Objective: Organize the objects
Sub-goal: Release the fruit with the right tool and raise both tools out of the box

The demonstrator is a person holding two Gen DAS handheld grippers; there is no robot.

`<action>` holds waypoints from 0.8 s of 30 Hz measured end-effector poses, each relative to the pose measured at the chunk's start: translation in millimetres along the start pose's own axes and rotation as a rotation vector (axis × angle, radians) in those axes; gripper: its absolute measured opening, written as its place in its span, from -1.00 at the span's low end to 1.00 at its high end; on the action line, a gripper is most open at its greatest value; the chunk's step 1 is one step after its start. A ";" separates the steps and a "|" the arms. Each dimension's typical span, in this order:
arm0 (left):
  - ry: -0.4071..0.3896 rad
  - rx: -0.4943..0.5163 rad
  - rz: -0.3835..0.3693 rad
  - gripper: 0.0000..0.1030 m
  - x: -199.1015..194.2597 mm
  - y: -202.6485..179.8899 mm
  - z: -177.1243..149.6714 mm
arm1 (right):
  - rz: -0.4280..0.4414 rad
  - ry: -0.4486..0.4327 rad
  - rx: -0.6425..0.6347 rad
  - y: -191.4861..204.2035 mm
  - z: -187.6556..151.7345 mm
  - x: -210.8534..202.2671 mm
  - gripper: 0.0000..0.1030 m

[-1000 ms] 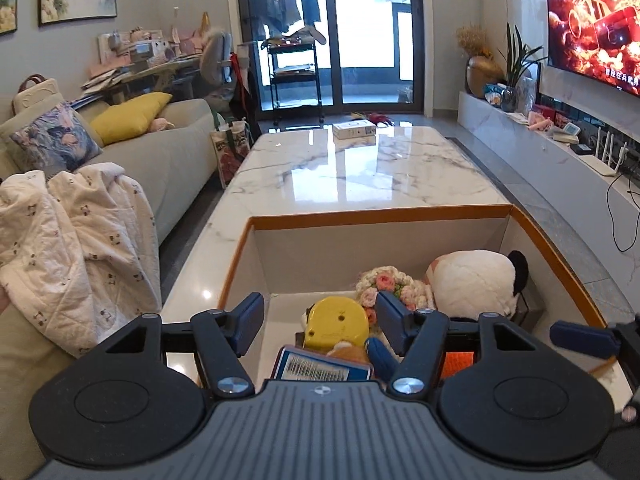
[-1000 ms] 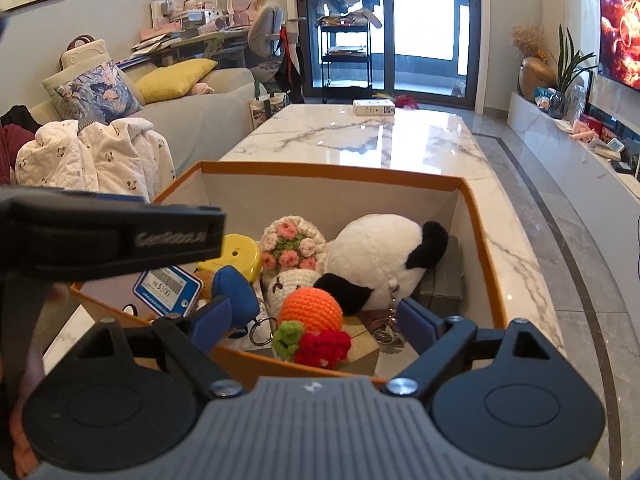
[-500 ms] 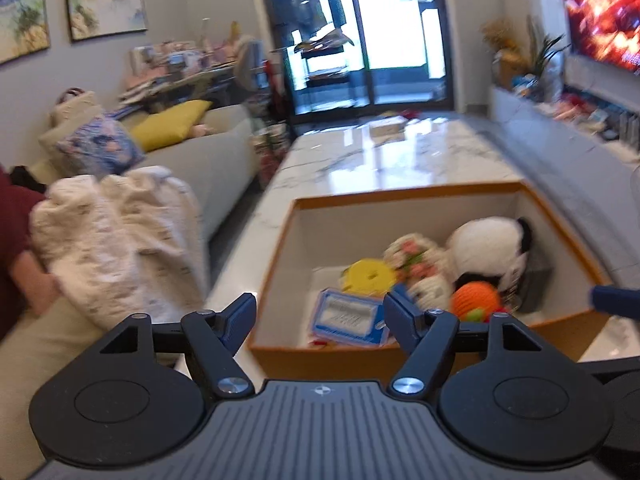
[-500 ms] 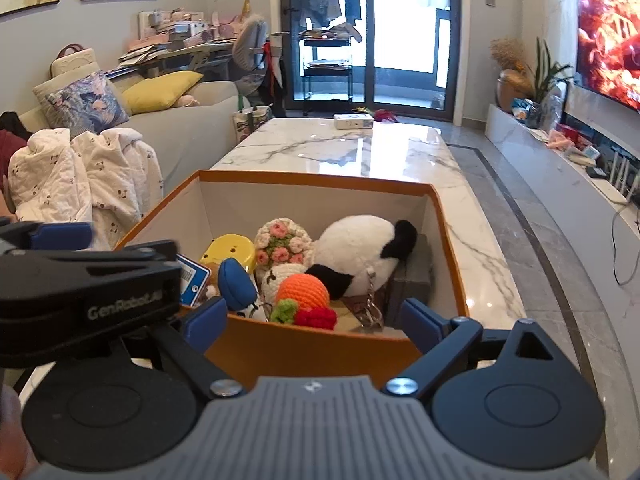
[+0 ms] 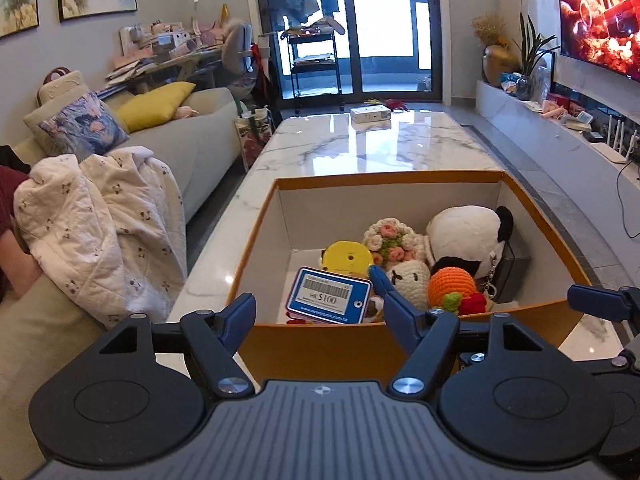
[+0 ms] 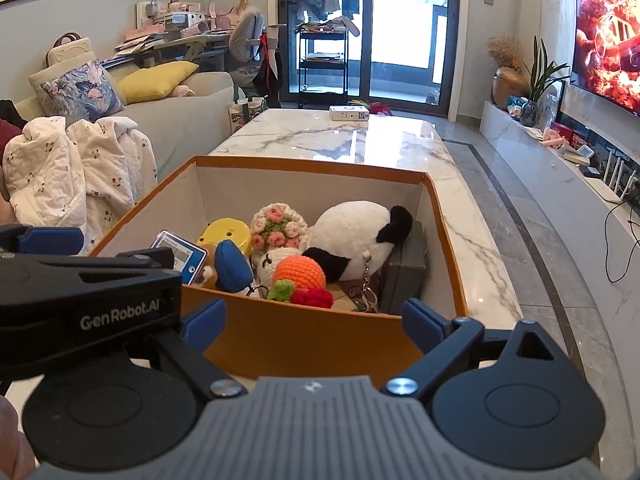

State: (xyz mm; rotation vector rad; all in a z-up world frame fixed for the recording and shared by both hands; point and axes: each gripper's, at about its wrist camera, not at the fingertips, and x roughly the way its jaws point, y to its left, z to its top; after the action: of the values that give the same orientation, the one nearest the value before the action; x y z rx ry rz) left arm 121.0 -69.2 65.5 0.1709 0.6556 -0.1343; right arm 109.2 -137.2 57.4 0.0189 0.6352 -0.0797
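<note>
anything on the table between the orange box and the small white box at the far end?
Nothing: bare marble table runs from the orange box's far wall to the small white box. Both wrist views show it, with only window glare on that stretch.

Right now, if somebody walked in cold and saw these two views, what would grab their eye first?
Probably the orange-edged box at the near end of the marble table, filled with soft toys: a white and black plush at the back right and an orange crocheted ball in front of it. A blue price card leans at the front left. Next, the glowing television on the right wall.
</note>
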 end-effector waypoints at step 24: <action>0.066 -0.083 -0.053 0.73 8.8 11.2 -5.6 | -0.008 0.023 -0.004 0.5 -2.1 6.1 0.88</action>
State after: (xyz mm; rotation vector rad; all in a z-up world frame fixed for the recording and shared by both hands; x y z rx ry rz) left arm 126.6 -57.7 57.0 0.0780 0.7301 -0.1529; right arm 112.9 -137.1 52.1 0.0138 0.6589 -0.0857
